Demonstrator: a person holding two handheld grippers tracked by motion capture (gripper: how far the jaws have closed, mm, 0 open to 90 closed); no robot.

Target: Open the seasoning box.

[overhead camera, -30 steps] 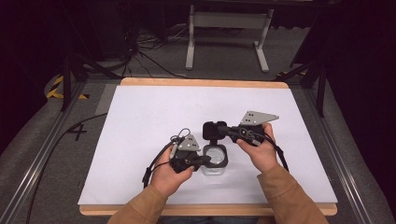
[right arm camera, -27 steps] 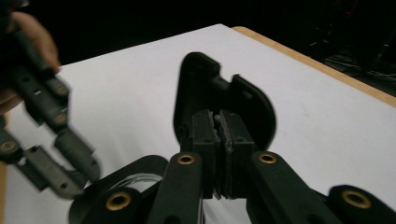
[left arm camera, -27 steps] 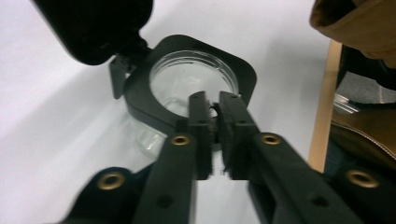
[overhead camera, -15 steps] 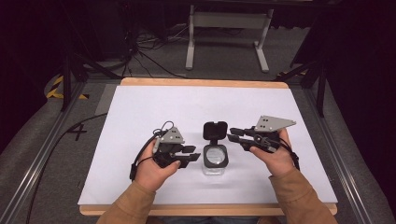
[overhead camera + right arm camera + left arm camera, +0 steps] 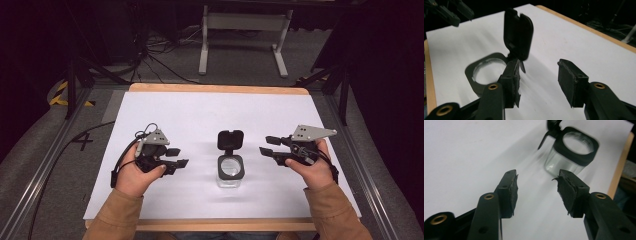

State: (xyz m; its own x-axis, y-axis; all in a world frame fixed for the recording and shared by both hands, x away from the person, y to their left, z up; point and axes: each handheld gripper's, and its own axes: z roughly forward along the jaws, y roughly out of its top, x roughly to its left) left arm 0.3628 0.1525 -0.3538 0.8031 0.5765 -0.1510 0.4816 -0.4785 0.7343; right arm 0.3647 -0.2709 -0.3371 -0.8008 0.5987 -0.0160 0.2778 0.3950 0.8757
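Nearest, in the left tongs [image 5: 179,157]: jaws apart, just been opening, nothing between the pads. Same in the right tongs [image 5: 264,144]: spread, just been opening, gripping nothing. Between the two pairs, well clear of both, on the white tabletop [image 5: 200,115]: the clear jar [image 5: 230,170], upright, black collar on top, hinged lid [image 5: 230,139] flipped up and standing on the side away from the person. From the left gripper view, ahead of the jaws and off to their right: the jar [image 5: 571,152], untouched. From the right gripper view, just past the left-hand jaw: the raised lid [image 5: 518,32], tall and close. Likely trouble from here: clipping that upright lid with a sideways sweep of the right tongs, and so tipping or skidding the light jar across the smooth sheet; pinching the glass wall off-centre with one pair alone and rolling it over; fraying further the already ragged pads [image 5: 564,185] and so losing grip on slick glass. Nothing else on the tabletop in the way of either pair. Farther off, beyond the tabletop's far edge: loose cables [image 5: 150,55] on the floor and a grey metal stand [image 5: 243,35], both well out of reach.
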